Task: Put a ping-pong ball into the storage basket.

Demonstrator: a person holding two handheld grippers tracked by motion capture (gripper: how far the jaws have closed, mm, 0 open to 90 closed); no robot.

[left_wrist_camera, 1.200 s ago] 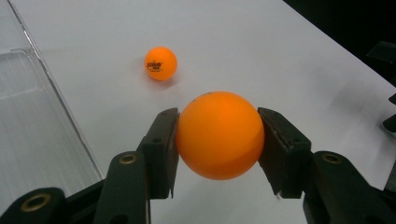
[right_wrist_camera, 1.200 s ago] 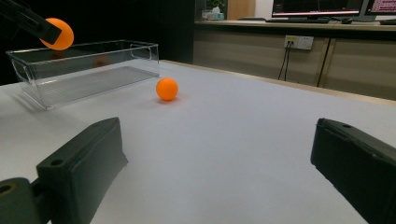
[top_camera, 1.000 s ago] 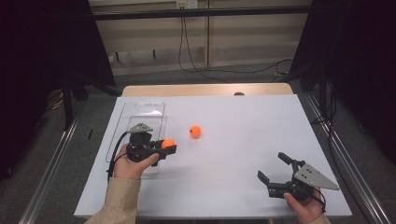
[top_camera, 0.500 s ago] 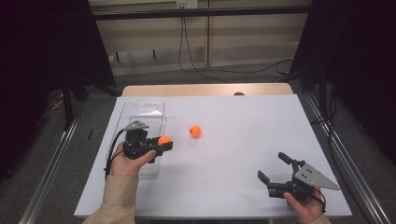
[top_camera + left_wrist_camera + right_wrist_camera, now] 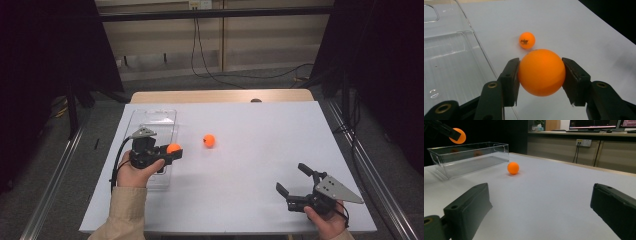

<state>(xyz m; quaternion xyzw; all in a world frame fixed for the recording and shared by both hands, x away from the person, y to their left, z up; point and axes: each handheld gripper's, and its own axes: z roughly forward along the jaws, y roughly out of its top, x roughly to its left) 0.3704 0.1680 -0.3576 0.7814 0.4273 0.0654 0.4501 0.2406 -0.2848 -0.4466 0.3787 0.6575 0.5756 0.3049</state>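
Note:
My left gripper (image 5: pixel 173 150) is shut on an orange ball (image 5: pixel 173 148) and holds it off the table at the right edge of a clear plastic tray (image 5: pixel 152 114). In the left gripper view the pads of the left gripper (image 5: pixel 540 68) press both sides of the held ball (image 5: pixel 541 72), with the tray (image 5: pixel 449 62) to its left. A second orange ball (image 5: pixel 209 140) (image 5: pixel 527 40) (image 5: pixel 513 168) rests on the white table to the right of the tray. Near the front right, my right gripper (image 5: pixel 291 178) (image 5: pixel 540 195) stands open with nothing between its jaws, pointing towards that ball.
The white table top (image 5: pixel 260 130) spans the scene, with a wooden strip (image 5: pixel 220 96) along its far edge. In the right gripper view the tray (image 5: pixel 469 162) has tall clear walls. Metal rails (image 5: pixel 372 170) run along both sides of the table.
My left gripper has drifted slightly left, towards the tray, with the ball still in it. The right gripper and the loose ball have not moved.

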